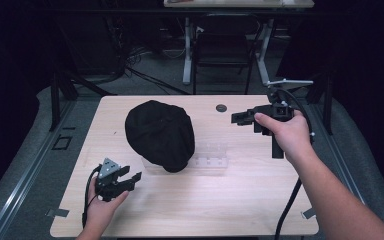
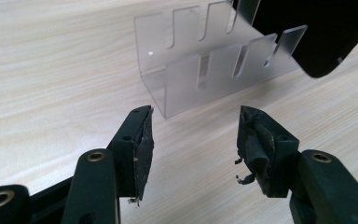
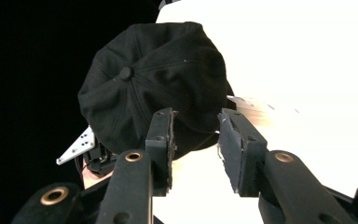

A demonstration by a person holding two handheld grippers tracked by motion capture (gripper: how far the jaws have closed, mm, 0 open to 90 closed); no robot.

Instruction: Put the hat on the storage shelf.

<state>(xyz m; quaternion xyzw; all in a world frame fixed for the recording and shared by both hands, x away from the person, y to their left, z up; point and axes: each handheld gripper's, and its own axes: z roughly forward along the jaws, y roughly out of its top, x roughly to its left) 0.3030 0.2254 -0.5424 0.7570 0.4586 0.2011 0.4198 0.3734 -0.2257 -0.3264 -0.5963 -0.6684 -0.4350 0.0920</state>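
A black cap (image 1: 160,134) lies on the wooden table (image 1: 260,200), left of centre, with its brim toward me. A clear slotted plastic rack (image 1: 211,156) stands just right of the brim. My left gripper (image 1: 131,176) hovers near the front left, open and empty, pointing toward the rack (image 2: 200,70); the cap's brim (image 2: 321,32) overhangs the rack's far end. My right gripper (image 1: 238,118) is held at the back right, aimed left at the cap (image 3: 154,84). Its jaws (image 3: 196,144) stand open with nothing between them.
A small dark round disc (image 1: 221,107) sits in the tabletop near the back edge. Beyond the table stand a black chair (image 1: 222,50) and a desk's white legs. Cables trail from both grippers over the front edge.
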